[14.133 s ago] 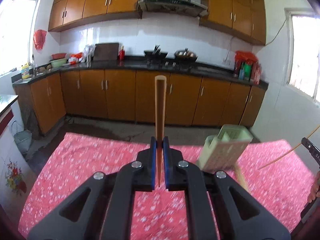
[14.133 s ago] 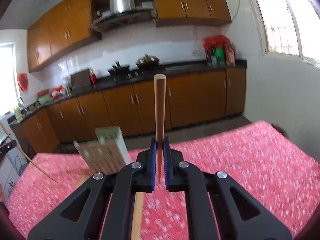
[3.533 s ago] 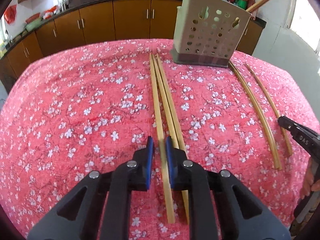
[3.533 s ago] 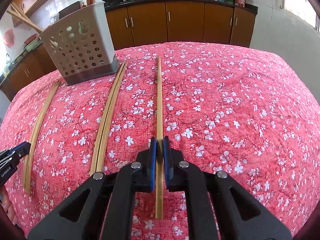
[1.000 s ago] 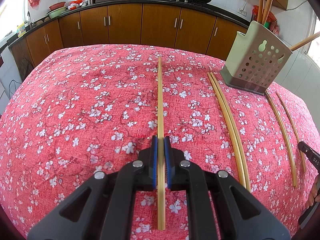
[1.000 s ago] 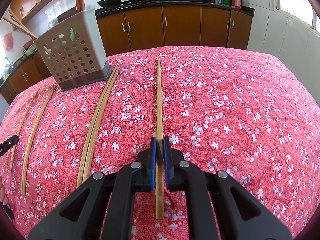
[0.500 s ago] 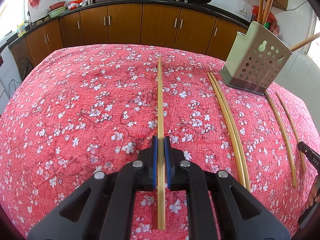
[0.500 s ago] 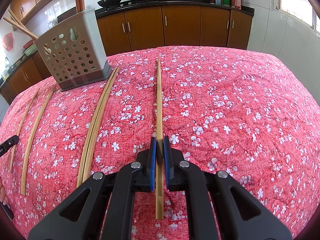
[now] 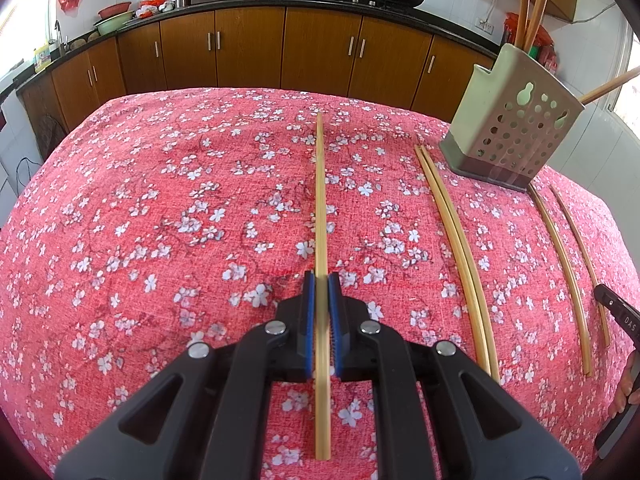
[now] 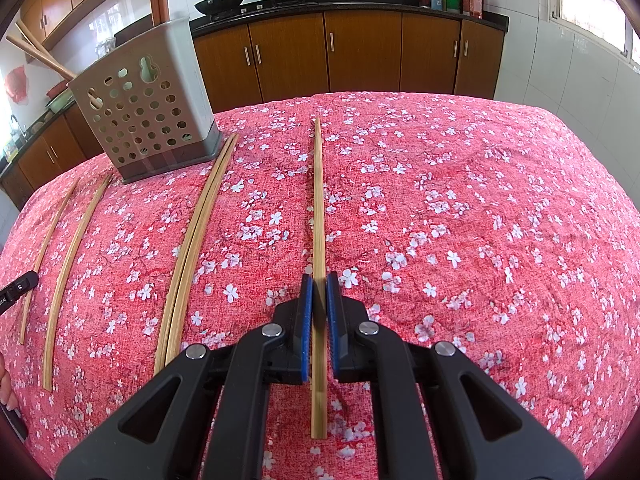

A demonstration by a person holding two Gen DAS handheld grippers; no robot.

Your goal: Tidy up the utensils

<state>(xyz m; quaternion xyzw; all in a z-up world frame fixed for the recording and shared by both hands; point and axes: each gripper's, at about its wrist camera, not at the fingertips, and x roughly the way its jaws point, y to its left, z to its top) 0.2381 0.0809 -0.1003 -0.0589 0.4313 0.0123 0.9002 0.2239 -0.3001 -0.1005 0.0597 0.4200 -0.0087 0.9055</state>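
In the left wrist view my left gripper point(image 9: 321, 280) is shut on a bamboo chopstick point(image 9: 320, 200) that runs straight ahead, low over the red flowered cloth. To its right lie a pair of chopsticks point(image 9: 456, 240), and the perforated beige utensil holder point(image 9: 516, 136) stands with chopsticks in it. In the right wrist view my right gripper point(image 10: 319, 280) is shut on another chopstick point(image 10: 318, 200). There the holder point(image 10: 148, 120) stands at the far left, with a pair of chopsticks point(image 10: 196, 240) beside it.
Two single chopsticks point(image 9: 560, 264) lie right of the holder in the left wrist view, and two single chopsticks point(image 10: 76, 248) lie at the left in the right wrist view. The clothed table point(image 10: 480, 220) drops off at its far edge. Brown kitchen cabinets point(image 9: 320, 48) stand behind.
Nothing has moved over the last second. A few seconds earlier the left gripper stood open over several chopsticks near the holder; now it is shut on one, further left.
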